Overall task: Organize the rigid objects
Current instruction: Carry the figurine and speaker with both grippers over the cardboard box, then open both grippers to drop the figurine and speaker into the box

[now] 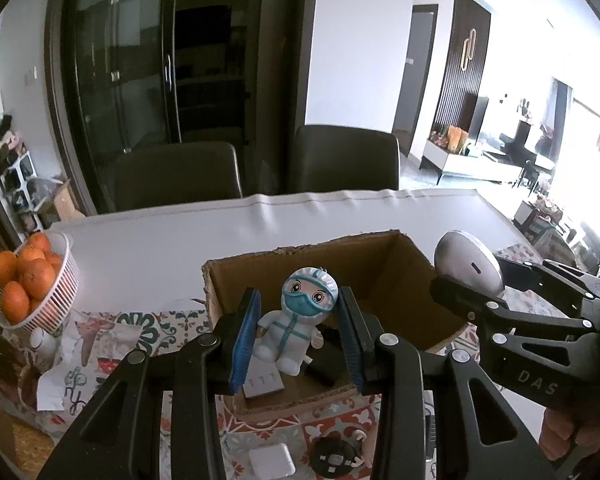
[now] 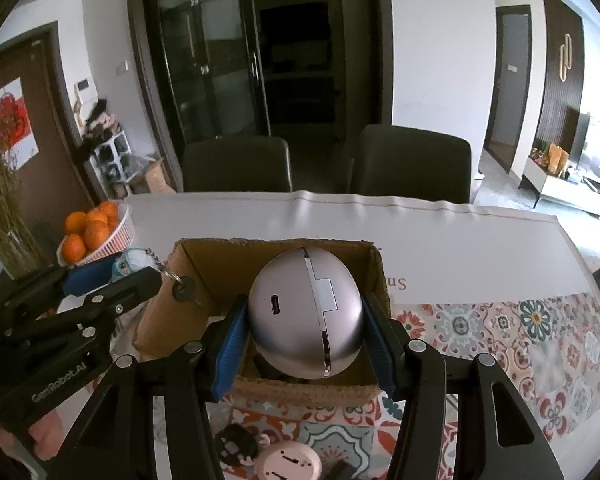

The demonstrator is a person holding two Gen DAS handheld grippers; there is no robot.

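Both grippers hang over the box: left gripper clasps the figurine, right gripper the pod. Two items lie inside; several wait at the table's near edge.

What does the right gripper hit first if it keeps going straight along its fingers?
Likely the far inner wall of the open brown cardboard box, beyond the silver egg-shaped device that the right gripper holds; depth is unclear.

Two dark chairs face a glass-door cabinet; daylight floods right.
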